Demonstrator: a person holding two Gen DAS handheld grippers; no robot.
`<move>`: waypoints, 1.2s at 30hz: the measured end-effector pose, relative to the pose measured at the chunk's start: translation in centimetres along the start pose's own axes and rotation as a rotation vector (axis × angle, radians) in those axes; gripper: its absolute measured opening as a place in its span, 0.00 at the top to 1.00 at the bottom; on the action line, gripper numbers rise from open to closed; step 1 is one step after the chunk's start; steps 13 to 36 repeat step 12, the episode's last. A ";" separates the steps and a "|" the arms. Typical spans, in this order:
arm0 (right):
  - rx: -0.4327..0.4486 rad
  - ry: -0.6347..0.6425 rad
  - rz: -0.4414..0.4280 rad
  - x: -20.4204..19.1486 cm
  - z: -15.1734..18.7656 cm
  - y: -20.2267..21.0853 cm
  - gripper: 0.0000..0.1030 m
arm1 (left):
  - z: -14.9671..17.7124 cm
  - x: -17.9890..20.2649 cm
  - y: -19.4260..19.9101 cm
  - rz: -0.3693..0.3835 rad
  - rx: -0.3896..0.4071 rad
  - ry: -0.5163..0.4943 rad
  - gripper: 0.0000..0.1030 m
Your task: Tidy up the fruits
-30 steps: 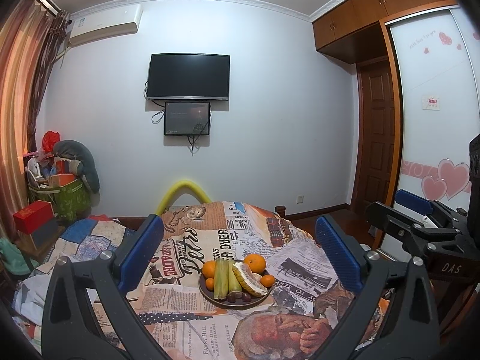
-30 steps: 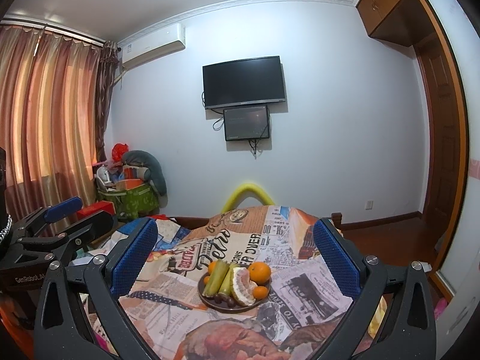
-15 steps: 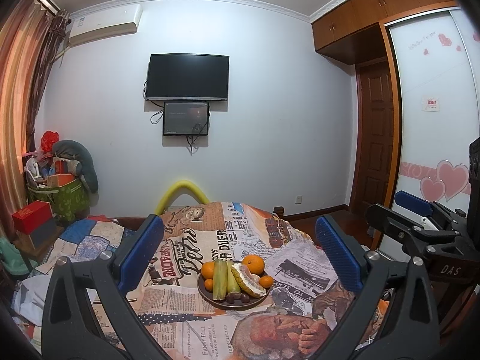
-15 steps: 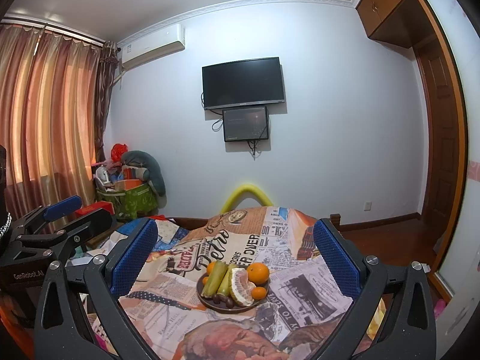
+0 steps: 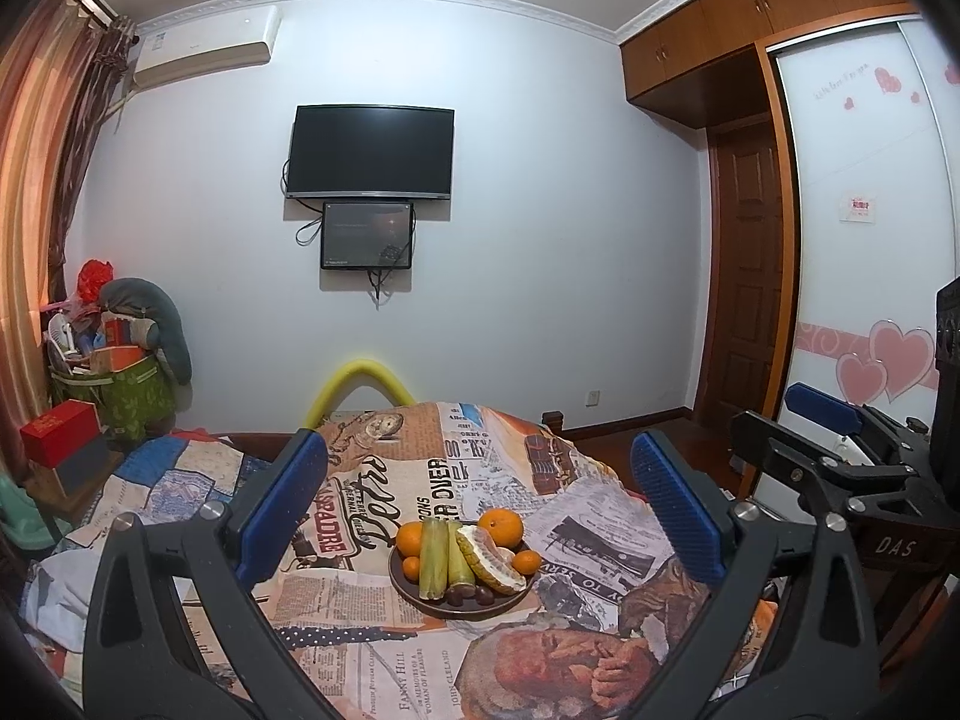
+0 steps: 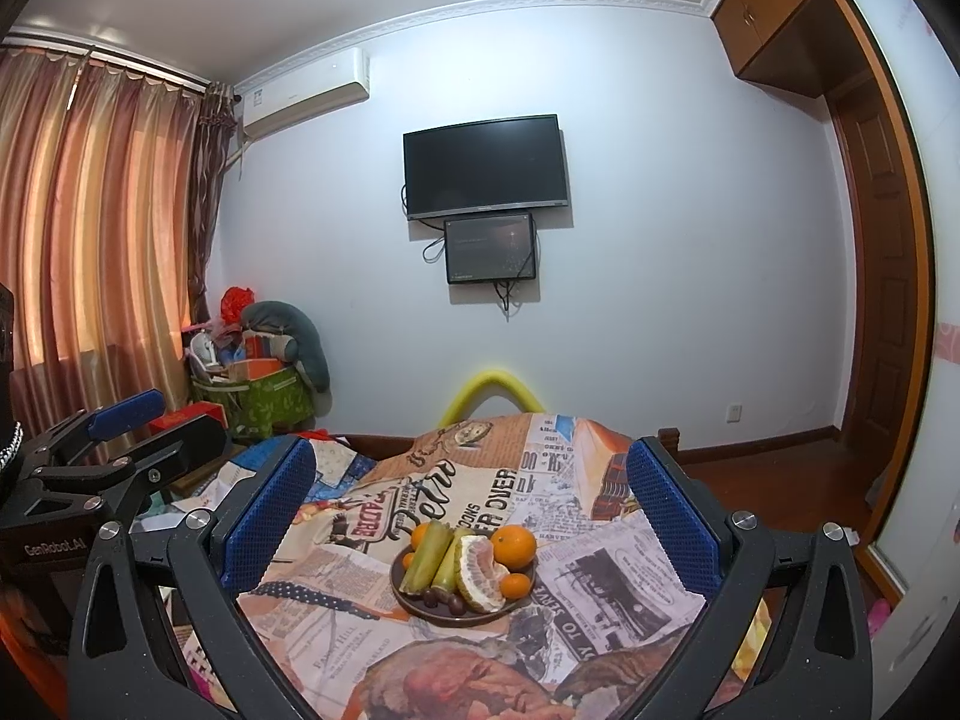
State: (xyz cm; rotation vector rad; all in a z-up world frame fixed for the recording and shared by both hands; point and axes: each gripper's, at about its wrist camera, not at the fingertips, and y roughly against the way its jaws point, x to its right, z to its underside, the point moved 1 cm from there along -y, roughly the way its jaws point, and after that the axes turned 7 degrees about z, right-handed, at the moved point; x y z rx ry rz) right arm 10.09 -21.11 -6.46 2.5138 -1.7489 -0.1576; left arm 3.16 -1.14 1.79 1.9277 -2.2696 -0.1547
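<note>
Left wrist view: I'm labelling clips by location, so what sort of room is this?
Probably a home bedroom or living room: a wall-mounted TV, an air conditioner beside curtains, and a built-in wardrobe.

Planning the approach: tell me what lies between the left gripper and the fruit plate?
Only bare newspaper-print tablecloth between the left gripper and fruit plate, in the left wrist view.

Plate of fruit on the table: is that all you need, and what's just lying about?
For the job: plate, oranges, green stalks, pomelo piece, both tools, open.

Lying about: TV, red box, green bag, curtains.
</note>
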 end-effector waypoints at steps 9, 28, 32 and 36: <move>-0.008 -0.002 0.002 0.3 0.1 -0.1 0.00 | 0.0 -0.2 -0.4 0.007 -0.010 0.015 0.00; -0.014 -0.002 0.003 0.3 0.3 -0.3 0.00 | 0.1 -0.3 -0.7 0.007 -0.016 0.017 0.00; -0.014 -0.002 0.003 0.3 0.3 -0.3 0.00 | 0.1 -0.3 -0.7 0.007 -0.016 0.017 0.00; -0.014 -0.002 0.003 0.3 0.3 -0.3 0.00 | 0.1 -0.3 -0.7 0.007 -0.016 0.017 0.00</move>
